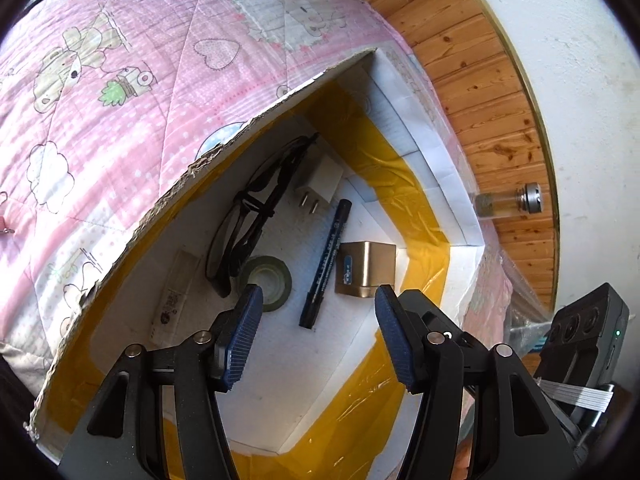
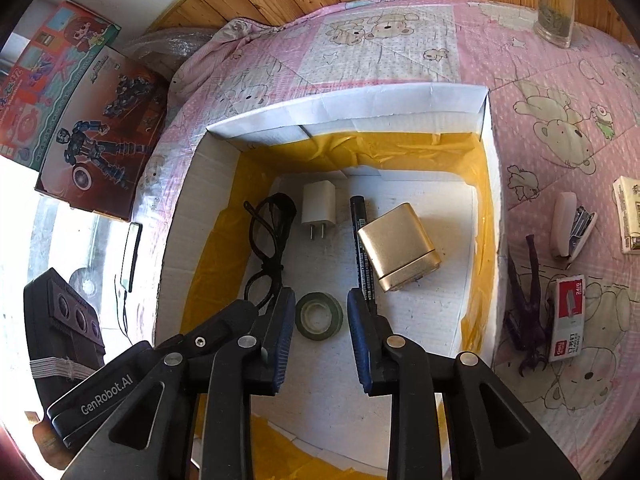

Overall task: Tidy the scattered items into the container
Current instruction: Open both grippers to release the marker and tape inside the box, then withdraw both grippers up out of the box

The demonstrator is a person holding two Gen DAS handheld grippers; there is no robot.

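Note:
A white cardboard box [image 2: 348,108] with yellow tape sits on the pink quilt. Inside lie black glasses [image 2: 266,248], a white charger plug [image 2: 318,204], a black marker [image 2: 362,248], a gold box [image 2: 398,246] and a green tape roll [image 2: 319,315]. The same items show in the left wrist view: glasses [image 1: 256,208], plug [image 1: 320,184], marker [image 1: 328,260], gold box [image 1: 366,268], tape roll [image 1: 266,282]. My left gripper [image 1: 318,300] is open and empty above the box. My right gripper [image 2: 320,304] is open over the tape roll, not touching it. Outside the box lie a white stapler [image 2: 570,226], a dark claw clip [image 2: 526,312], a staples box [image 2: 566,318] and a cream pack [image 2: 628,214].
Toy boxes [image 2: 80,112] stand beside the bed at left. A glass bottle [image 2: 554,8] stands at the far edge; it also shows in the left wrist view [image 1: 506,200]. Wooden wall panelling [image 1: 492,112] runs behind the bed.

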